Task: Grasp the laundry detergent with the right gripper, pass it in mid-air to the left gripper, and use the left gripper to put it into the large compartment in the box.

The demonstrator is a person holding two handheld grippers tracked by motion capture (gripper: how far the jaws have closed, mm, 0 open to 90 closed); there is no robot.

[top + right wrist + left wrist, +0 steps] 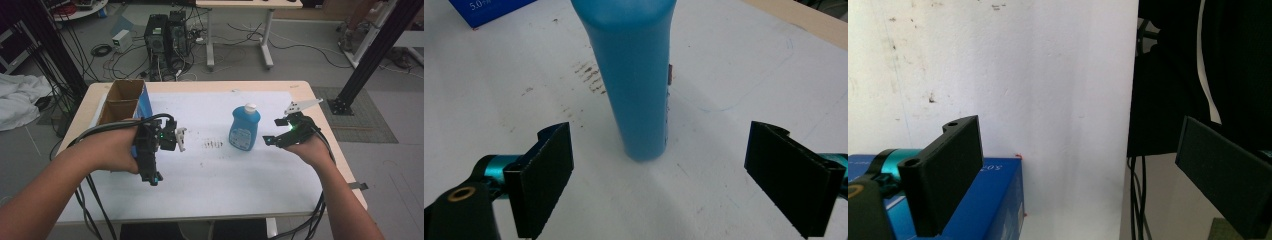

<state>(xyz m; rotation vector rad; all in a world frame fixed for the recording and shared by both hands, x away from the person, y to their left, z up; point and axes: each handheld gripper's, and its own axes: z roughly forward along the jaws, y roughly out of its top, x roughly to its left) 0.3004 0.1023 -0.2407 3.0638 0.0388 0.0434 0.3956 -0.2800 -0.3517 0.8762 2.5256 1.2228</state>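
A blue bottle with a white cap stands upright on the white sheet, right of the table's middle. My right gripper hovers just to its right, jaws open and facing it. In the right gripper view the bottle stands a little beyond the right gripper, centred between the two black pads and touching neither. My left gripper is held beside an open blue box at the table's left. The left gripper is open with nothing between its jaws, and the blue box lies under its left jaw.
Dark smudges mark the white sheet left of the bottle. Cables trail from both grippers over the table's near edge. Beyond the table stand computer towers, a white desk and black frame posts.
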